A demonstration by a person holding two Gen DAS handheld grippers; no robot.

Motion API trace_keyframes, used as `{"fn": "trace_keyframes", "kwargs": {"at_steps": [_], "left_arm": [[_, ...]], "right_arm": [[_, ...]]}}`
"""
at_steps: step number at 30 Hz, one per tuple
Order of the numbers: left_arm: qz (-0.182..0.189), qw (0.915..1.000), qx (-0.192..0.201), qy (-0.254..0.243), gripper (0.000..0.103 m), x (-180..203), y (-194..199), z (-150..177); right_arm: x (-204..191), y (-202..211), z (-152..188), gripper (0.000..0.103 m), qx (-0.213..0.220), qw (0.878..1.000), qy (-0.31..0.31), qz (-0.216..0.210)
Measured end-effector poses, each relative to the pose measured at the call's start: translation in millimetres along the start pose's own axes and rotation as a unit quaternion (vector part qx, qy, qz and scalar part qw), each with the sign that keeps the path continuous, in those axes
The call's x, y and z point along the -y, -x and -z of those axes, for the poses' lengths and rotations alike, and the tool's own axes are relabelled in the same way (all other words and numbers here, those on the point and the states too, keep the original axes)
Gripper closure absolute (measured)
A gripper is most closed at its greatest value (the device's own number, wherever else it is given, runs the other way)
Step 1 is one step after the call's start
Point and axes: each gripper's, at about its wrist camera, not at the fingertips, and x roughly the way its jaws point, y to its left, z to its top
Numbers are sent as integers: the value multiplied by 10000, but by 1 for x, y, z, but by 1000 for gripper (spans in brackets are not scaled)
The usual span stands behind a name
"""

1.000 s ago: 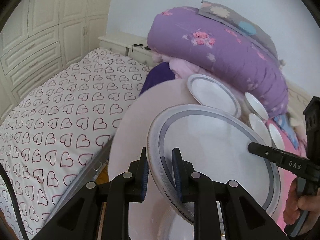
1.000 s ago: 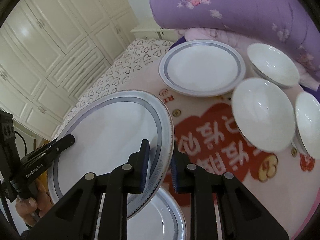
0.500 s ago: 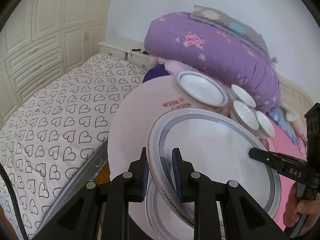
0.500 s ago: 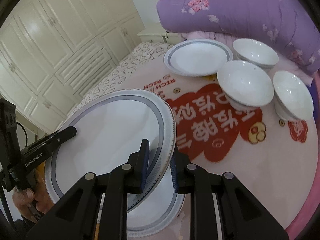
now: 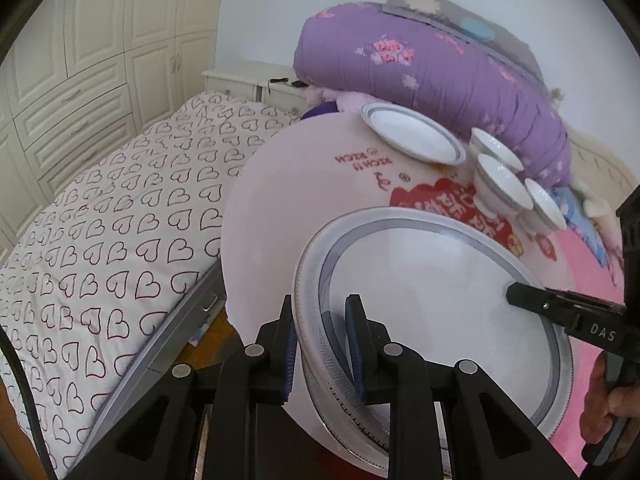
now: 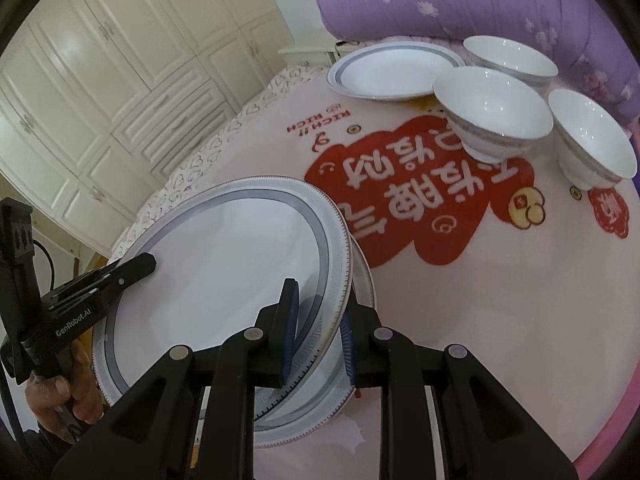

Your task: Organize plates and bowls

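Bedroom, heart-print bed (image 5: 120, 240) beside round pink table (image 6: 520, 320) with red lettering. Large grey-banded plate (image 5: 432, 292) held tilted between both tools: left gripper (image 5: 320, 344) clamped on its near rim, right gripper (image 6: 316, 332) clamped on the opposite rim. Second matching plate (image 6: 320, 416) flat on table directly underneath. Far side: smaller plate (image 6: 392, 70), three white bowls (image 6: 494, 104). Level out, centre over lower plate, lower both rims evenly, release only once seated; uneven release risks chipping.
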Motion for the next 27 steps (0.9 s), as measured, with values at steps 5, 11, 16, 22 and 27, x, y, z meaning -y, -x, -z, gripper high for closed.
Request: {"fn": "trace_keyframes", "kwargs": {"at_steps": [5,11,16,22,27], "left_arm": [[-43,9999,-26,-90,82,5,-12,4],[-40,9999,3,-148,81,3,-19,9],[-136,9997,-5,-193,79,1,-26,15],[-163,9995,-97,-270,79,-2,-35,18],[-108,9996,-121,-236,80,-3,-40,16]], "right_arm": [[2,0,7,83,-22,10000,21,65],[1,-1,12,83,-46,9998,103,152],[-2,-3,13,82,-94,9996,177,186],[-5,-4,12,83,-97,9995,221,220],[-5,-4,13,83,-123,9993,225,272]]}}
